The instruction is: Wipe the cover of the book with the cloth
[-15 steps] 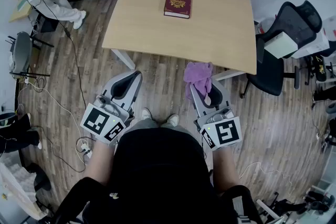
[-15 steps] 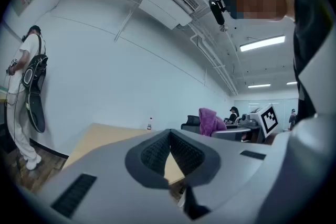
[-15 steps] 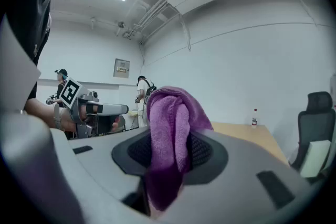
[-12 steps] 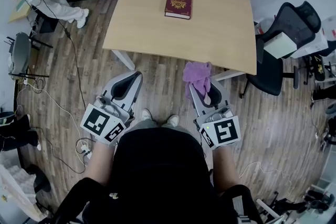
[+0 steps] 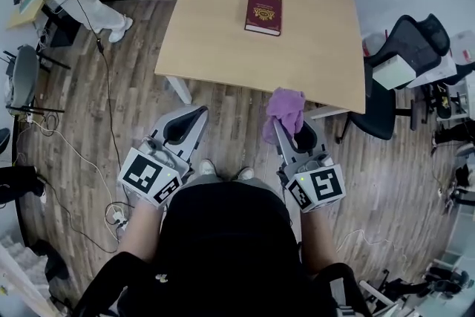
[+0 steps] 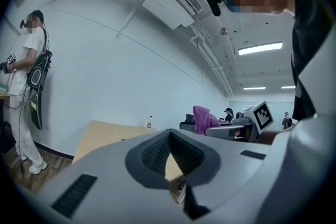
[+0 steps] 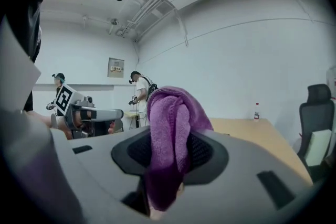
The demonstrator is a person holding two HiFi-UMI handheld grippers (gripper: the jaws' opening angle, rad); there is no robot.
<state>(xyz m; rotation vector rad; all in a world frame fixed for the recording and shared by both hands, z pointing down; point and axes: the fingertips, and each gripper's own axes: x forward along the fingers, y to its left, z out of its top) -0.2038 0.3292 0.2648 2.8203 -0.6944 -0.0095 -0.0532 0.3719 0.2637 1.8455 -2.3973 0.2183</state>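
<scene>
The cloth (image 7: pixel 168 123) pinched in the right claw (image 7: pixel 169 157) is a purple, nubbly pile fabric, soft and matt. That claw and the left claw (image 6: pixel 169 153) are matt grey moulded plastic with dark, finely ribbed pads. At 12 o'clock in the head view the book (image 5: pixel 263 12) has a dark red cover with gold stamping, seemingly faintly glossy, on a smooth, matt, pale wood-look worktop (image 5: pixel 223 48), and the floor (image 5: pixel 126 108) at 9 o'clock is grainy grey-brown wood planking.

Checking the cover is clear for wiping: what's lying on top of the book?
Nothing: the book lies on the table with its dark red, gold-emblemed cover bare. The purple cloth is clamped in the right tool, short of the table. Whatever lies beneath the book is hidden.
</scene>
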